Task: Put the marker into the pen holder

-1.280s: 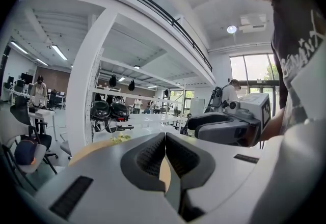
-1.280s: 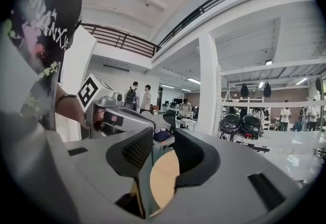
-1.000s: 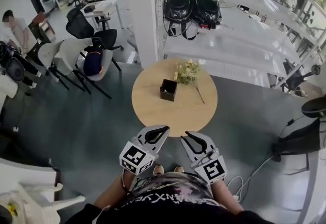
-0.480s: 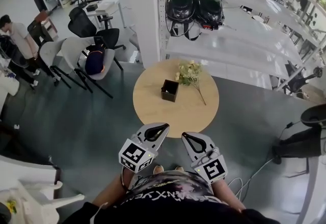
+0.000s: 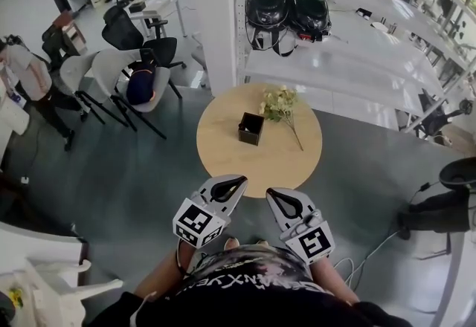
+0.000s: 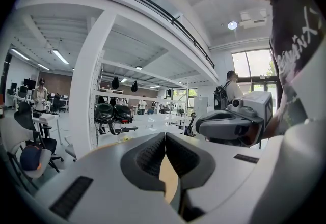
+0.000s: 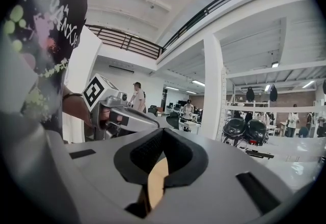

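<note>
A black square pen holder (image 5: 251, 128) stands near the middle of the round wooden table (image 5: 223, 154), with a sprig of pale flowers (image 5: 281, 105) lying to its right. No marker shows in any view. My left gripper (image 5: 239, 183) hovers at the table's near edge, its jaws closed tip to tip with nothing between them (image 6: 165, 139). Beside it my right gripper (image 5: 272, 195) is also shut and empty (image 7: 164, 134). In each gripper view the other gripper shows alongside, held in a hand.
White shelving behind the table carries two dark helmets (image 5: 286, 12). A white pillar (image 5: 214, 21) rises at the back left. Office chairs (image 5: 111, 73) and a person (image 5: 26, 76) are at the left. A black chair (image 5: 446, 203) stands at the right.
The right gripper's jaws have closed from slightly apart to shut. Both grippers stay at the table's near edge. The person at the left has walked on.
</note>
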Motion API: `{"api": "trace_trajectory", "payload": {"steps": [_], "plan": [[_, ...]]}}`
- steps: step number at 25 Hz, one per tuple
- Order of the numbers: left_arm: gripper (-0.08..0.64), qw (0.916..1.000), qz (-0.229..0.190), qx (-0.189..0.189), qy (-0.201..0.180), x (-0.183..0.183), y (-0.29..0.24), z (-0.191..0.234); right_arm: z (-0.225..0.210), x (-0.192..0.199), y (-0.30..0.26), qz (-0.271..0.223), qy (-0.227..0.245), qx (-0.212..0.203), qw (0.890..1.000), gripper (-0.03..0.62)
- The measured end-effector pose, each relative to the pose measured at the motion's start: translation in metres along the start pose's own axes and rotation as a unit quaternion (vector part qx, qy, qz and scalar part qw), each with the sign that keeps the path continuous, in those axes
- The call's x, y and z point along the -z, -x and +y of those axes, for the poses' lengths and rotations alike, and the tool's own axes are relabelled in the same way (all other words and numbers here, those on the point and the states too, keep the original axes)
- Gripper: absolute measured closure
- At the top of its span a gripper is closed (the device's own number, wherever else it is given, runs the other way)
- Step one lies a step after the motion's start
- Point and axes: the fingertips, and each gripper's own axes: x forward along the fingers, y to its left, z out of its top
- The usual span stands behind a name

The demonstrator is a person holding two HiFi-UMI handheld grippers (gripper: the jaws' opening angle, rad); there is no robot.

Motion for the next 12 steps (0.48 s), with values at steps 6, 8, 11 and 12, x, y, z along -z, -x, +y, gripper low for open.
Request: {"api": "trace_trajectory", "payload": {"steps": [6,8,11,12], "plan": [[0.538,1.0000,0.001,-0.001,0.000,0.0019,0.0047,-0.0006,0.0059,-0.0009,0.0002,-0.002,0.002,-0.002,1.000,0.592],[0.538,1.0000,0.001,-0.001,0.000,0.0027,0.0062,-0.0017,0.0074,-0.0004,0.0012,0.000,0.003,-0.002,1.000,0.592],[0.538,1.0000,0.001,-0.002,0.001,0.0032,0.0082,-0.0010,0.0087,0.0000,0.0005,0.001,0.001,-0.001,1.000,0.592],[0.538,1.0000,0.001,-0.002,0.001,0.0032,0.0085,-0.0005,0.0088,-0.0004,0.0000,0.000,0.002,-0.001,1.000,0.592]]}}
